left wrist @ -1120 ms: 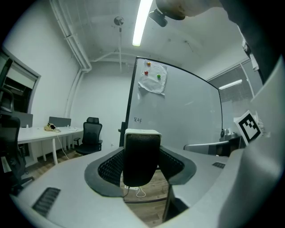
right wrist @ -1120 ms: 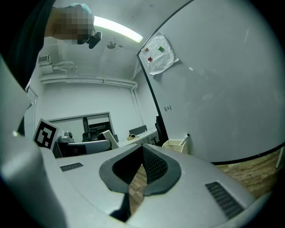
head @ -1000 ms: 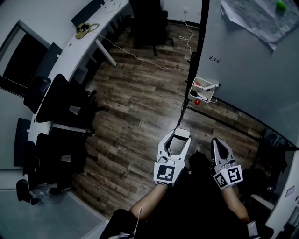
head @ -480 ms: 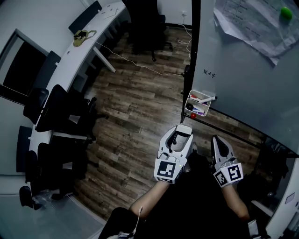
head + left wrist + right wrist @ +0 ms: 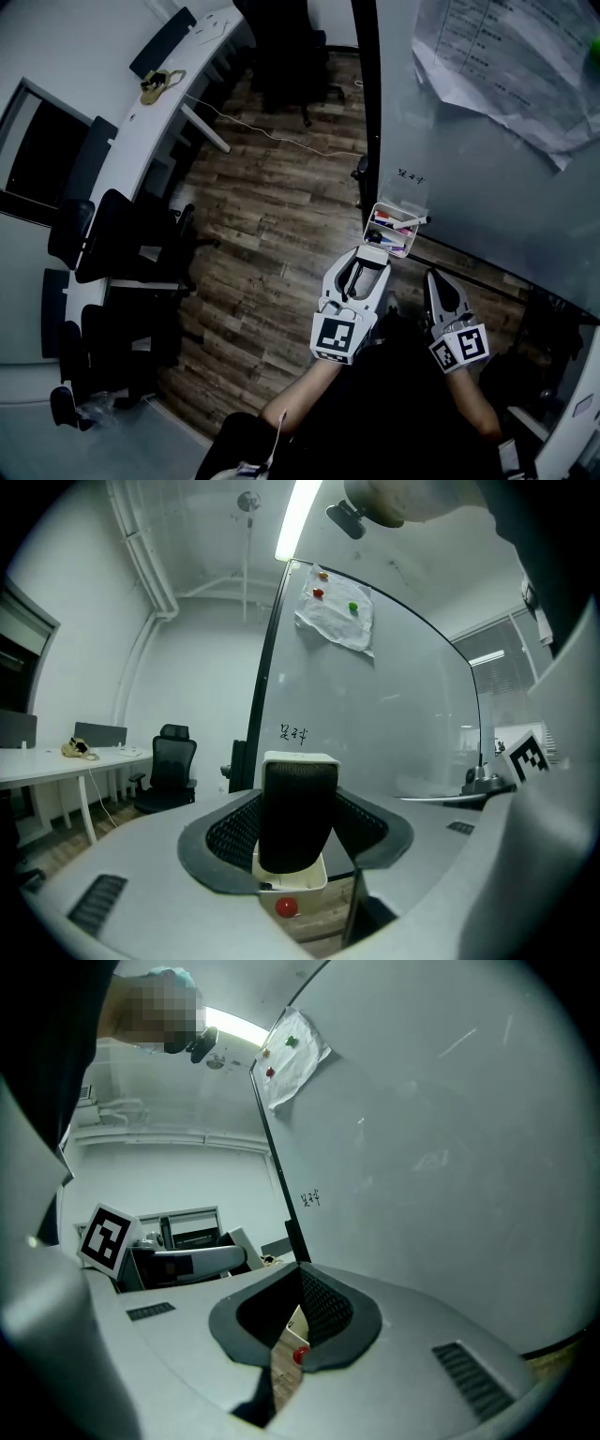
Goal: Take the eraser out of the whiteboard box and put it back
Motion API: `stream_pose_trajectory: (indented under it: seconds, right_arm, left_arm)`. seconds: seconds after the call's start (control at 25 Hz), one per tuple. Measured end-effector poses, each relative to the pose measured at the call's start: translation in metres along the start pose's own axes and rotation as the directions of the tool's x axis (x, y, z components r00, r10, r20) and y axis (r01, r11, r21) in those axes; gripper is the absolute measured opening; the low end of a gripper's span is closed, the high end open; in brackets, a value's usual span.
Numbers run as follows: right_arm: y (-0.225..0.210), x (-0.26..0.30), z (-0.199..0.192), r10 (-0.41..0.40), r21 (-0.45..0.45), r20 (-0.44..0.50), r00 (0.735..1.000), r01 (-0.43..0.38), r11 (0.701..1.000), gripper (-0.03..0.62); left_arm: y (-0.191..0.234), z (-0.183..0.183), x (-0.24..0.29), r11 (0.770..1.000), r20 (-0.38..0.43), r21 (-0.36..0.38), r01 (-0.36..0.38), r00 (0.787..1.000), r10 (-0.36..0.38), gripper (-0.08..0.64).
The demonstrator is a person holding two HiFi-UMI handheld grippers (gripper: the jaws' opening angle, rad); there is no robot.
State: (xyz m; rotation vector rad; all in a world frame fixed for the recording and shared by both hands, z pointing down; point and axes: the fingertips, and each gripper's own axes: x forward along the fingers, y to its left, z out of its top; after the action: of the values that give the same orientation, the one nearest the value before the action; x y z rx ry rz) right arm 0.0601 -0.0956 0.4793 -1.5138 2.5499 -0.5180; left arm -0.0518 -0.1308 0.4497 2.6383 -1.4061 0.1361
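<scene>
left gripper (image 5: 362, 268) (image 5: 298, 819): jaws spread wide and clamped on the eraser, one pad on each side; pointing at the whiteboard.
eraser (image 5: 371, 254) (image 5: 298, 808): upright between the left pads, black felt facing the camera in the left gripper view, white back on top. Out of the box, just in front of its near edge. Contact with the box: can't tell.
box (image 5: 405, 207) (image 5: 292, 881): white, hung on the whiteboard near its dark left edge, straight ahead of the left gripper's tips. In the left gripper view it shows below and behind the eraser.
markers (image 5: 394, 225): lying in the box.
red ball (image 5: 285, 907) (image 5: 300, 1355): small, right under the box.
right gripper (image 5: 435, 281) (image 5: 298, 1283): jaws pressed together, nothing in them; beside the left gripper, nearer the board, tips short of the box.
whiteboard (image 5: 487, 187) (image 5: 394, 724) (image 5: 450, 1147): a bit of writing above the box, paper (image 5: 506, 66) pinned higher up.
floor (image 5: 272, 206): dark wood planks; long white desk (image 5: 141, 122) well off to the left.
</scene>
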Motion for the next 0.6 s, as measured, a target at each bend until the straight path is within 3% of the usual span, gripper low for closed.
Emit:
stream_pose_trajectory:
  seconds: [0.6]
  right_arm:
    - [-0.027, 0.037, 0.003, -0.014, 0.027, -0.018, 1.0, 0.014, 1.0, 0.015]
  left_arm:
    - [0.018, -0.001, 0.051, 1.0, -0.027, -0.009, 0.016, 1.0, -0.016, 0.244]
